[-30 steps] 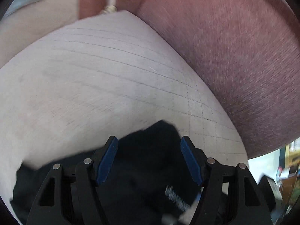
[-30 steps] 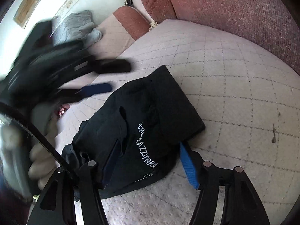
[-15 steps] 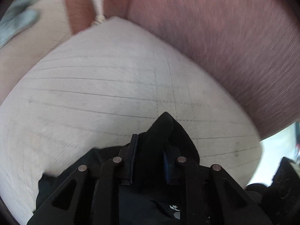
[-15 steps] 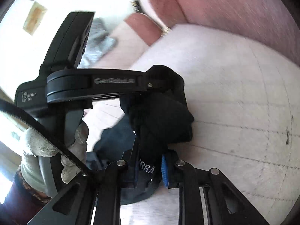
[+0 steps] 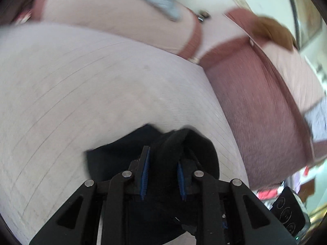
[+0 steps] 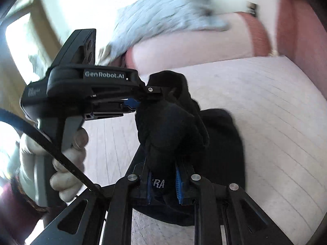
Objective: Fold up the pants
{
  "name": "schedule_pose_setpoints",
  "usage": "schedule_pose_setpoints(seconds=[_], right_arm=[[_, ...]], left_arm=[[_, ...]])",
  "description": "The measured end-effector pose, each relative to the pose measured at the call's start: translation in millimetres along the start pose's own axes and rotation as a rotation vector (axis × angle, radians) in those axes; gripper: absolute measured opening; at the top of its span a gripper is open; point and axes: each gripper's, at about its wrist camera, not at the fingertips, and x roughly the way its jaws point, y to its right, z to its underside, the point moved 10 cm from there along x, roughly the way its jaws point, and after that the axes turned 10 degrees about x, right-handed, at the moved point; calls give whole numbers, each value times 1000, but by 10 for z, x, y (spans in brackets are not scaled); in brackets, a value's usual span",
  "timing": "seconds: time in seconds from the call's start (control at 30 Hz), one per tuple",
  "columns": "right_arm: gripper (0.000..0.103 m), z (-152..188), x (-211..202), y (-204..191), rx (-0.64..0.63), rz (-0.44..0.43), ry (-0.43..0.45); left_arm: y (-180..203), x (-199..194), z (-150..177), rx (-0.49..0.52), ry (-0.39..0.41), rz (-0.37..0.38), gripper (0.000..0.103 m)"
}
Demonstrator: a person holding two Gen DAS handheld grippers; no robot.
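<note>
Quilted pale seat cushion (image 6: pixel 265 106), faint stitched grid lines, on a sofa. Reddish-brown backrest (image 5: pixel 255 106) along its far edge. Black pants (image 6: pixel 222 143) bunched, lower part resting on the cushion, upper folds raised off it. Neighbouring pale cushion (image 6: pixel 184 47) beyond, grey cloth (image 6: pixel 163 14) heaped on top. Views motion-blurred.

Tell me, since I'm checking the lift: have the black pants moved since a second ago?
Yes. The black pants, flat on the quilted cushion before, are now bunched and raised off it, pinched by the right gripper and left gripper.
</note>
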Motion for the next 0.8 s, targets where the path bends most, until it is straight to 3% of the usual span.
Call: schedule_pose_setpoints(seconds=[0.13,0.2,0.3,0.43,0.5,0.6,0.7,0.73,0.8], right_arm=[[24,218,343,-234,-107,47,-74],[36,339,418,-293,-156,61,-92],[50,567,372,-473,-200,-25,-142],[56,891,270,-613,-309,-52,-209],[56,979,180,-576,-331,-55,-221],[56,957,-15,-384,-288,-46,-203],[57,768,-160,-101,-210,-4,-165],[57,679,-225,55,-170,17,-146],[58,548,-308,282,-105,46,-120]], left_arm=[[-507,-96,204,-135,8,9,26],[-639,-139,307,-185,10,23,31],[-847,-316,364,-257,47,35,44],[-995,-609,367,-330,105,68,44],[-889,-725,345,-308,125,69,45],[-465,-750,270,-180,120,46,45],[-90,-651,228,-102,100,102,56],[-4,-568,215,-86,88,104,61],[6,-378,218,-93,65,75,62]])
